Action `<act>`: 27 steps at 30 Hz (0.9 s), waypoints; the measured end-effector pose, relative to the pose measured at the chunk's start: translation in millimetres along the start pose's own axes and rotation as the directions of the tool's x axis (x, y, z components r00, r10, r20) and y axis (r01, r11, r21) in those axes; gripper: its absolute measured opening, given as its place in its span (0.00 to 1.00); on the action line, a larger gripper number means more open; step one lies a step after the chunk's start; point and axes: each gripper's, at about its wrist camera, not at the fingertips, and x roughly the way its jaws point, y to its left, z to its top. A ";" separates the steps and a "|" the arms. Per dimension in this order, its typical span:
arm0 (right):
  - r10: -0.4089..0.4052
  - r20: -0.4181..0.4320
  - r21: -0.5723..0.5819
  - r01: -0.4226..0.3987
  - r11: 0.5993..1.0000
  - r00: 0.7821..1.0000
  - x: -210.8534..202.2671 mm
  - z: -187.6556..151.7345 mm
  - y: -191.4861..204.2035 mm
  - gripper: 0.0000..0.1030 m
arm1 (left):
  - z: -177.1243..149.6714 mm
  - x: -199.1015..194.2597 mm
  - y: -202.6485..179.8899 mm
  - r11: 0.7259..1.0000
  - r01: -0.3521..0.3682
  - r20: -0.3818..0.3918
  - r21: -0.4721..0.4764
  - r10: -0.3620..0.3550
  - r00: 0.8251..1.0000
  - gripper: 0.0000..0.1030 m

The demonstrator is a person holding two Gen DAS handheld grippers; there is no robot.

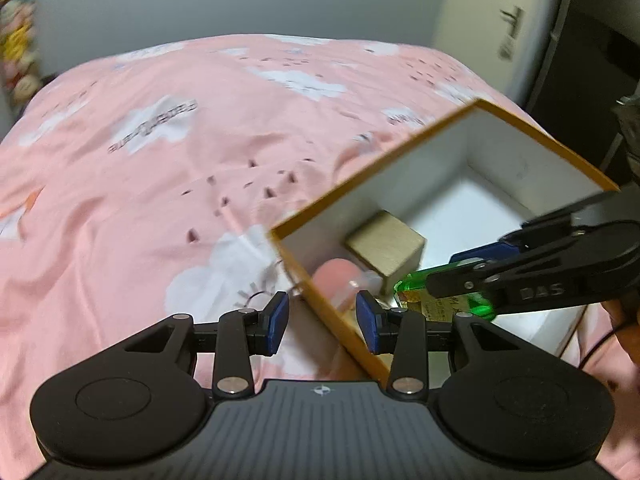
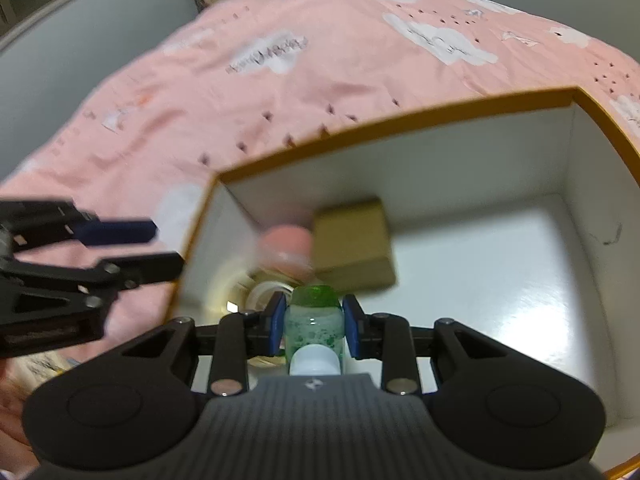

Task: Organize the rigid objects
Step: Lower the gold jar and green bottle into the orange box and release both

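The letters "DAS" stand embossed on the right gripper (image 1: 460, 270). Print on the pink bedsheet (image 1: 160, 128) and the green bottle's (image 1: 444, 300) label is unreadable.

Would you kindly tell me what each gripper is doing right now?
Left gripper: open, holding nothing.
Right gripper: shut on the green bottle.

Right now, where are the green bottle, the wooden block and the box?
green bottle (image 2: 314, 326): right wrist view, its body between the fingers.
wooden block (image 1: 386, 246): left wrist view, its top face.
box (image 2: 400, 120): right wrist view, its far orange rim.
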 end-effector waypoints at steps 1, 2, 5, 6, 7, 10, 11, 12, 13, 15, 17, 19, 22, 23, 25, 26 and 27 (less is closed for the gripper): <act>0.020 0.011 0.006 -0.020 1.000 1.000 -2.9 2.1 2.7 0.29 | -1.9 -1.6 2.8 1.000 -0.006 -0.002 -0.019 0.006 1.000 0.46; 0.033 0.020 0.007 -0.033 0.999 0.999 -5.0 3.9 5.9 0.29 | -4.0 -2.2 5.8 0.999 -0.010 -0.006 -0.037 0.010 1.000 0.46; 0.047 0.049 -0.013 -0.046 0.999 0.998 -10.8 9.4 21.1 0.29 | -10.5 -3.2 14.1 0.997 -0.006 -0.023 -0.081 0.004 1.000 0.45; 0.045 0.060 -0.028 -0.043 0.999 0.997 -12.2 10.5 26.0 0.29 | -12.3 -3.3 16.1 0.996 -0.006 -0.026 -0.092 0.004 1.000 0.45; 0.045 0.066 -0.036 -0.043 0.998 0.997 -12.9 11.1 30.1 0.29 | -14.1 -5.6 18.1 0.995 -0.005 -0.028 -0.098 0.003 1.000 0.45; 0.075 0.059 -0.023 -0.074 0.997 0.995 -12.6 13.6 34.5 0.29 | -16.5 -7.2 21.4 0.993 0.001 -0.027 -0.114 -0.004 1.000 0.45; 0.084 0.052 -0.021 -0.083 0.996 0.995 -12.6 13.8 35.0 0.29 | -16.9 -7.5 22.8 0.993 0.004 -0.027 -0.121 -0.007 1.000 0.45; 0.089 0.042 -0.029 -0.088 0.996 0.995 -11.6 13.9 37.4 0.29 | -17.9 -6.7 23.1 0.992 0.006 -0.027 -0.127 -0.010 1.000 0.45; 0.089 0.031 -0.034 -0.088 0.996 0.996 -10.0 13.4 38.5 0.29 | -18.3 -6.9 24.1 0.991 0.010 -0.026 -0.132 -0.014 1.000 0.45; 0.086 -0.009 -0.029 -0.087 0.996 0.996 -1.6 10.9 39.3 0.29 | -18.7 -6.3 24.0 0.990 0.017 -0.023 -0.137 -0.021 1.000 0.45; 0.097 -0.054 -0.007 -0.097 0.995 0.994 9.7 6.3 36.5 0.29 | -19.0 -6.3 23.3 0.990 0.026 -0.022 -0.138 -0.029 0.999 0.45; 0.087 -0.073 0.005 -0.087 0.996 0.994 17.5 2.5 33.7 0.29 | -19.6 -5.9 23.1 0.990 0.031 -0.025 -0.141 -0.035 0.999 0.45; 0.069 -0.110 0.004 -0.069 0.998 0.992 26.7 1.1 30.8 0.29 | -19.7 -5.0 21.7 0.990 0.032 -0.029 -0.138 -0.036 0.999 0.45; 0.073 -0.135 0.019 -0.071 0.997 0.988 32.2 -0.1 28.0 0.29 | -19.7 -5.0 21.5 0.990 0.035 -0.029 -0.139 -0.039 0.999 0.45; 0.076 -0.176 0.046 -0.069 0.997 0.981 43.0 -3.3 22.5 0.29 | -20.3 -4.8 21.5 0.989 0.039 -0.027 -0.140 -0.044 0.999 0.45; 0.081 -0.178 0.048 -0.073 0.996 0.981 44.6 -4.4 21.7 0.29 | -20.6 -4.6 21.6 0.989 0.038 -0.028 -0.140 -0.042 0.999 0.45; 0.083 -0.178 0.047 -0.075 0.996 0.981 44.5 -5.0 21.2 0.29 | -20.6 -4.4 21.8 0.990 0.038 -0.029 -0.139 -0.042 0.999 0.45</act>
